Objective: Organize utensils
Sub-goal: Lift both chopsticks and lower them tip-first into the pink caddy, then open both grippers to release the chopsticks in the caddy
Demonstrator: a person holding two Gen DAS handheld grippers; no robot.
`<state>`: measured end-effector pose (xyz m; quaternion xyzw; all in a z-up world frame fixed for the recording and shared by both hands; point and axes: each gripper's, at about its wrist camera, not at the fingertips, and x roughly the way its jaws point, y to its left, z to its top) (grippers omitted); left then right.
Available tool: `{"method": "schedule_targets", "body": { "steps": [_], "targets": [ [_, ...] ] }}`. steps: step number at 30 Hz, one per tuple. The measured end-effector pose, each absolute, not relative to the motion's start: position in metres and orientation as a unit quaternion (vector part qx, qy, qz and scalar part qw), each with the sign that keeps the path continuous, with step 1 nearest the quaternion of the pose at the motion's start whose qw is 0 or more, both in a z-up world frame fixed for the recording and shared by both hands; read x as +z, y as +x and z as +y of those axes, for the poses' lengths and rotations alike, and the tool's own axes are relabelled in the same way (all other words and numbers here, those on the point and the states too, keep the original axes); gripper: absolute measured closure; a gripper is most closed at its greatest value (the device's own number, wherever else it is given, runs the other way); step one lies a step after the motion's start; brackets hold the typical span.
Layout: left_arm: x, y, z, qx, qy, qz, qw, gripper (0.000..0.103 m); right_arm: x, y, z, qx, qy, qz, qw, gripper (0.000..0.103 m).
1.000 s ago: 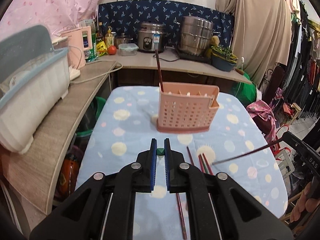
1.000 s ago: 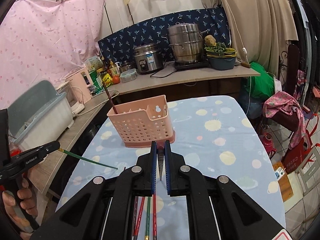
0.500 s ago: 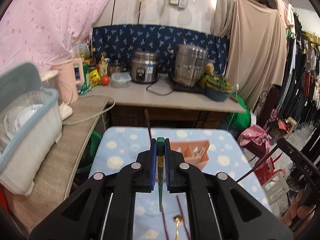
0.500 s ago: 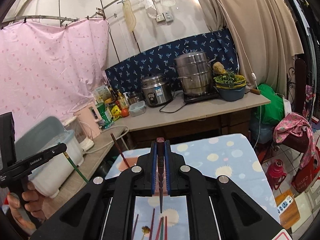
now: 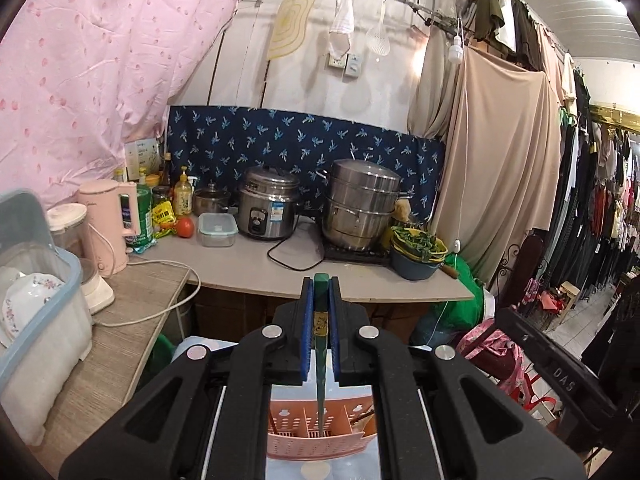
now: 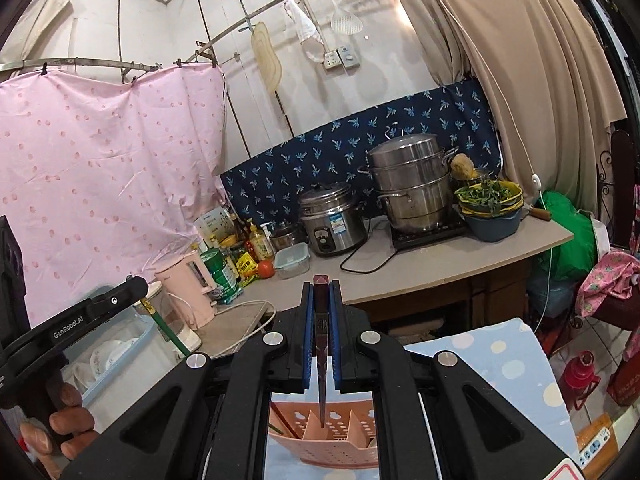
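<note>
My left gripper (image 5: 320, 292) is shut on a green chopstick (image 5: 320, 376) that hangs point down, its tip inside a middle compartment of the pink utensil basket (image 5: 320, 446) below. My right gripper (image 6: 321, 296) is shut on a dark red chopstick (image 6: 321, 376), also point down, its tip just over or inside the basket (image 6: 332, 446). The left gripper (image 6: 132, 296) and its green chopstick (image 6: 170, 332) also show in the right wrist view at the left. A dark chopstick and a spoon stand in the basket's side compartments.
The basket stands on a blue dotted tablecloth (image 6: 500, 372). Behind is a counter (image 5: 248, 272) with a rice cooker (image 5: 268, 208), a steel steamer pot (image 5: 364, 208), a pink kettle (image 5: 108, 224) and bottles. A dish bin (image 5: 36, 320) sits at the left.
Both grippers rose from the table, each with a chopstick, and tilted so the sticks hang vertically. They now stand over the basket, the chopstick tips lowered to its compartments.
</note>
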<state>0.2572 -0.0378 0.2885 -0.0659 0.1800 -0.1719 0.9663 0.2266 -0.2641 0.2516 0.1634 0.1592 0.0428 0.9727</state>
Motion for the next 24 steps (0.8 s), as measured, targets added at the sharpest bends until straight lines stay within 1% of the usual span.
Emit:
{"method": "schedule_targets", "body": {
  "steps": [4, 11, 17, 19, 20, 21, 22, 24],
  "targets": [
    [0.264, 0.277, -0.049, -0.170, -0.061, 0.197, 0.964, 0.096, 0.223, 0.249, -0.257, 0.044, 0.162, 0.190, 0.967, 0.096],
    [0.206, 0.311, -0.060, -0.165, -0.055, 0.244, 0.954, 0.096, 0.168, 0.273, -0.246, 0.043, 0.153, 0.246, 0.956, 0.096],
    [0.181, 0.319, -0.059, -0.160, -0.054, 0.267, 0.949, 0.096, 0.143, 0.282, -0.242, 0.037, 0.147, 0.272, 0.950, 0.095],
    [0.179, 0.319, -0.057, -0.156, -0.058, 0.266, 0.949, 0.094, 0.142, 0.280, -0.243, 0.028, 0.147, 0.270, 0.951, 0.088],
    [0.178, 0.318, -0.056, -0.154, -0.060, 0.268, 0.949, 0.092, 0.142, 0.279, -0.244, 0.026, 0.149, 0.270, 0.951, 0.087],
    [0.177, 0.318, -0.054, -0.153, -0.063, 0.270, 0.949, 0.083, 0.143, 0.277, -0.245, 0.024, 0.151, 0.268, 0.951, 0.081],
    [0.177, 0.317, -0.052, -0.149, -0.065, 0.270, 0.949, 0.071, 0.144, 0.274, -0.246, 0.022, 0.154, 0.265, 0.952, 0.074],
    [0.177, 0.313, -0.048, -0.142, -0.067, 0.266, 0.951, 0.064, 0.149, 0.267, -0.248, 0.021, 0.153, 0.256, 0.954, 0.071]
  ]
}}
